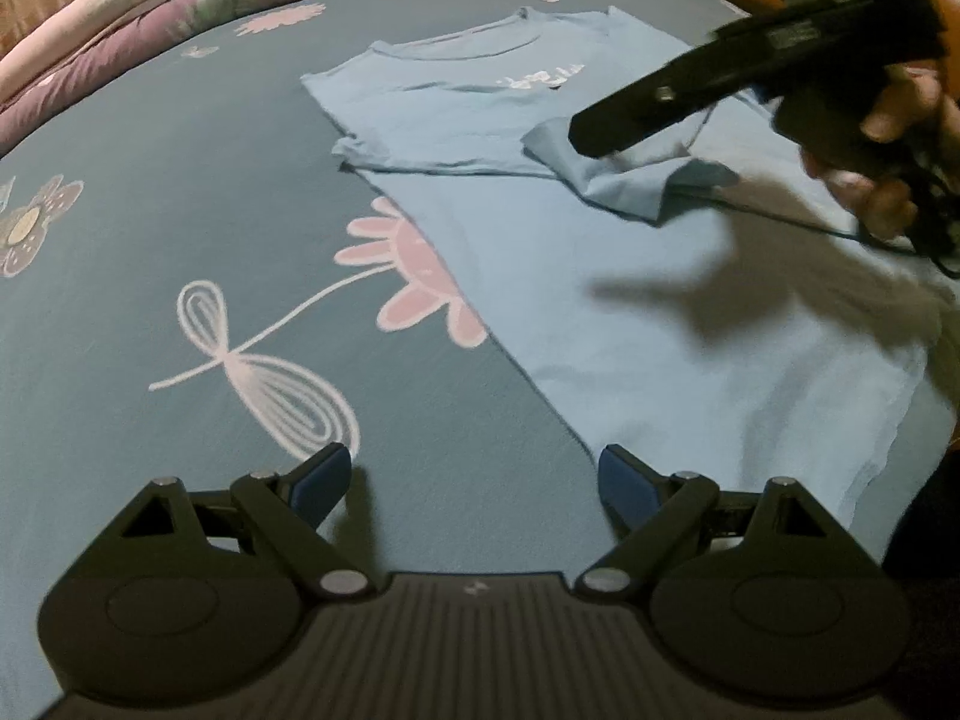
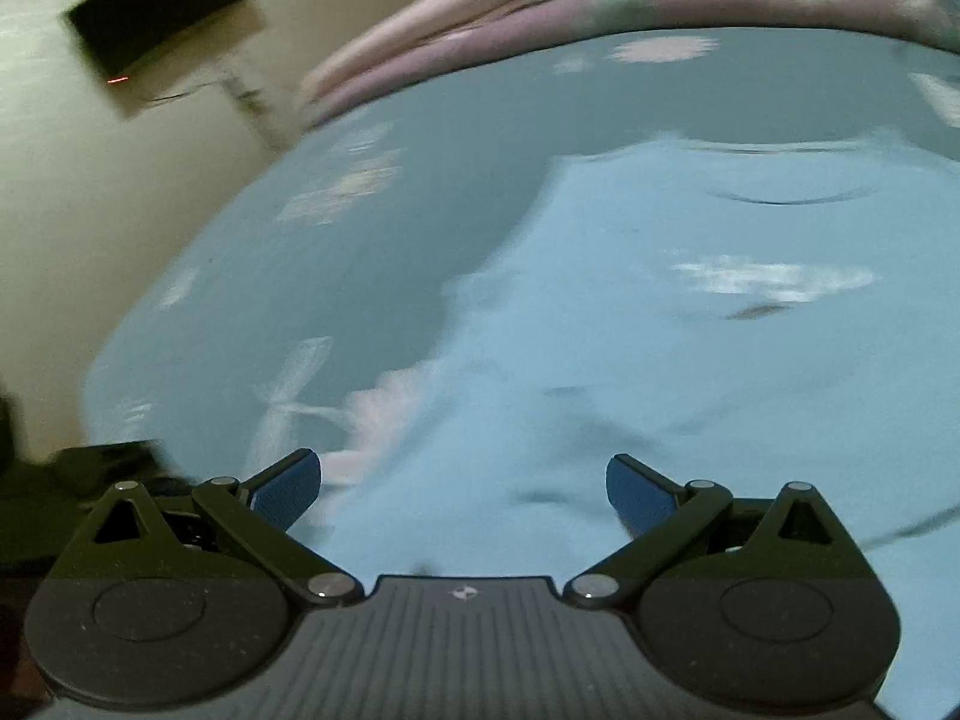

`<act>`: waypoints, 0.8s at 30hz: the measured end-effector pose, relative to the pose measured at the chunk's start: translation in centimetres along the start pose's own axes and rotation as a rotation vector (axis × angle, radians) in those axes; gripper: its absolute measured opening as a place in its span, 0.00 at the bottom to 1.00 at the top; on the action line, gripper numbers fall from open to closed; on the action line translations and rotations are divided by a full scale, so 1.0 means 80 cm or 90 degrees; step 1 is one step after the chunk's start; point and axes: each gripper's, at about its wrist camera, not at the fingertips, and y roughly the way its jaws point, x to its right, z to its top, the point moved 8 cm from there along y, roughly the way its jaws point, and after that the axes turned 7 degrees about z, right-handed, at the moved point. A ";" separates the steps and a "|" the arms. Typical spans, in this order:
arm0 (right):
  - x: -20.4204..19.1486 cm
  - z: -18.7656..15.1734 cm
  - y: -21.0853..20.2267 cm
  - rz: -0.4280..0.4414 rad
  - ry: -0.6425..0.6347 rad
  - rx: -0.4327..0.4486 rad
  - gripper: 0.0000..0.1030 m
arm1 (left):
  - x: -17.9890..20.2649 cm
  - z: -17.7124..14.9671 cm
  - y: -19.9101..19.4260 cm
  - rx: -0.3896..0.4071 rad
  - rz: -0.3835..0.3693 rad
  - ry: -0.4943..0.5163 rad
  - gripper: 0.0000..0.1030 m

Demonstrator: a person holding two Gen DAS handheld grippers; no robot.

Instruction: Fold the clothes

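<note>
Clearly, a light blue T-shirt [image 1: 630, 312] is spread on a teal bedsheet [image 1: 150, 300] printed with flowers, filling the centre and right of the left wrist view, its collar toward the upper middle of the frame. One sleeve [image 1: 624, 180] has been turned inward over the body, and the far side is already doubled over near the collar. The left gripper [image 1: 474, 483] is held at the bottom of its frame with the jaws standing wide apart and nothing between them, over bare sheet just beside the shirt's lower edge. The right gripper [image 2: 462, 483] is seen in its own blurred view with its jaws likewise apart and empty above the shirt's body; in the left wrist view it appears at the upper right, held by a hand [image 1: 888, 138], above the turned-in sleeve. The step in hand is judged to be a side fold. It would be done well if the sleeve were laid flat first, both layers were pinched at the hem and shoulder together, and the fabric were carried across level so that no crease is dragged in.
</note>
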 end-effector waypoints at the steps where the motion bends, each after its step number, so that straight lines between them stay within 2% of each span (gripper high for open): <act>1: -0.011 -0.001 0.006 0.025 -0.002 -0.009 1.00 | -0.002 -0.001 0.001 -0.002 0.002 -0.002 0.87; 2: -0.021 -0.002 0.010 0.048 -0.003 -0.017 1.00 | -0.003 -0.002 0.002 -0.004 0.005 -0.003 0.87; 4: -0.037 -0.002 0.012 0.059 -0.025 -0.019 1.00 | -0.005 -0.001 0.002 -0.003 0.008 -0.005 0.87; 7: -0.030 -0.001 -0.004 0.027 -0.030 0.003 1.00 | -0.006 0.002 0.001 0.003 0.004 -0.012 0.87; 10: 0.012 -0.001 -0.036 -0.036 0.012 0.042 1.00 | -0.002 0.005 0.002 0.005 0.000 -0.005 0.87; 13: 0.062 -0.003 -0.085 -0.116 0.072 0.103 1.00 | 0.003 0.009 0.006 0.004 0.001 0.000 0.87; 16: 0.106 -0.009 -0.134 -0.173 0.124 0.175 1.00 | 0.009 0.016 0.008 0.003 -0.002 0.003 0.87; 19: 0.149 -0.019 -0.164 -0.204 0.170 0.225 1.00 | 0.021 0.024 0.011 -0.001 -0.002 0.012 0.87; 24: 0.206 -0.033 -0.181 -0.225 0.207 0.256 1.00 | 0.047 0.038 0.013 -0.013 0.000 0.033 0.87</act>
